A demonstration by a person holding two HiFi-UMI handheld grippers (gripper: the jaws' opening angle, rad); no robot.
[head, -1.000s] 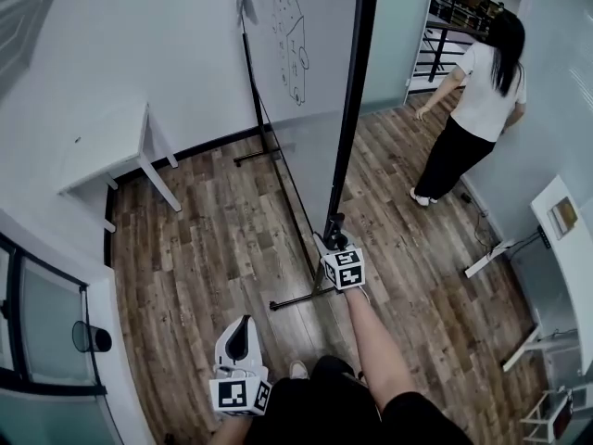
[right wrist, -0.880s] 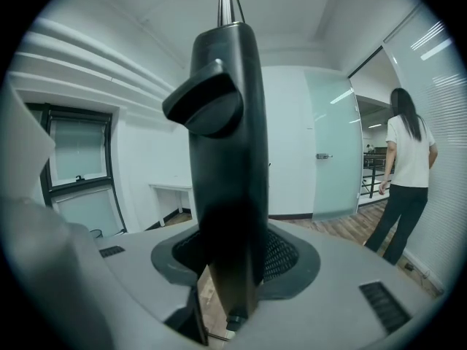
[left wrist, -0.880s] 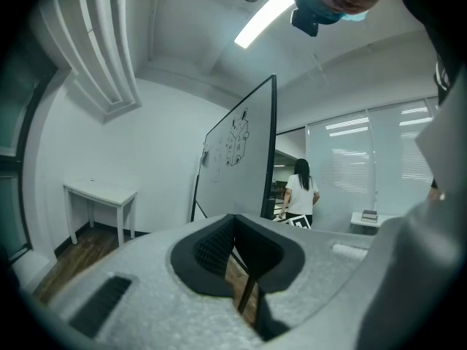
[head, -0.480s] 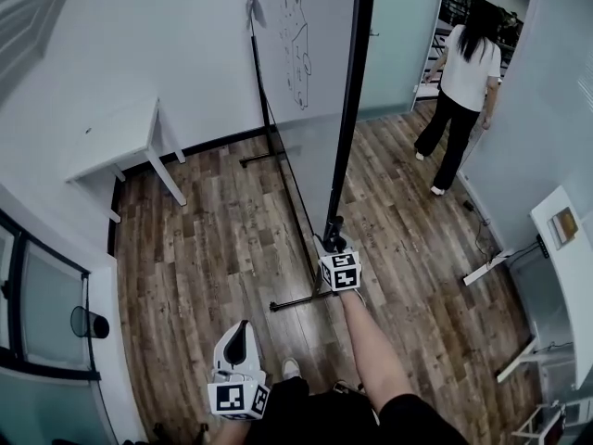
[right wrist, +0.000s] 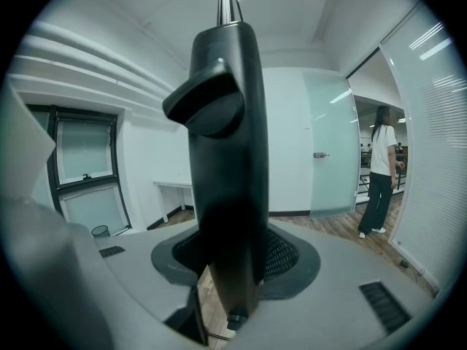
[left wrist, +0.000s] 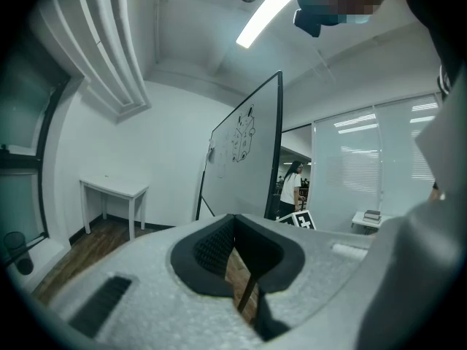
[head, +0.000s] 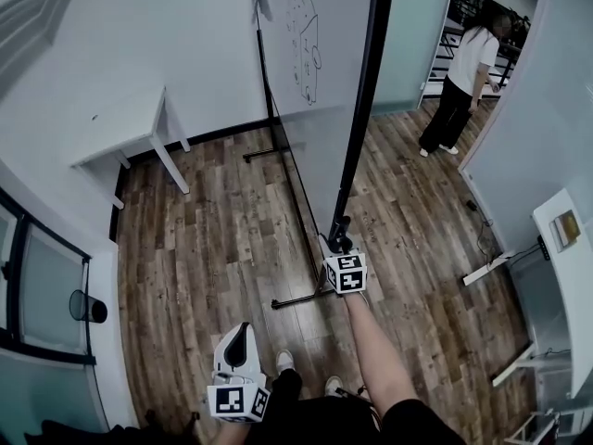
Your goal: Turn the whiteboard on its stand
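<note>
Between the right gripper's [right wrist: 228,268] jaws, its own view shows the whiteboard's black frame post [right wrist: 222,159] clamped. Only the head view shows the whiteboard [head: 315,35] upright ahead on the wooden floor [head: 213,239], with the right arm [head: 375,360] outstretched. The left gripper [head: 243,330], jaws almost together and empty, hangs low beside the body.
</note>
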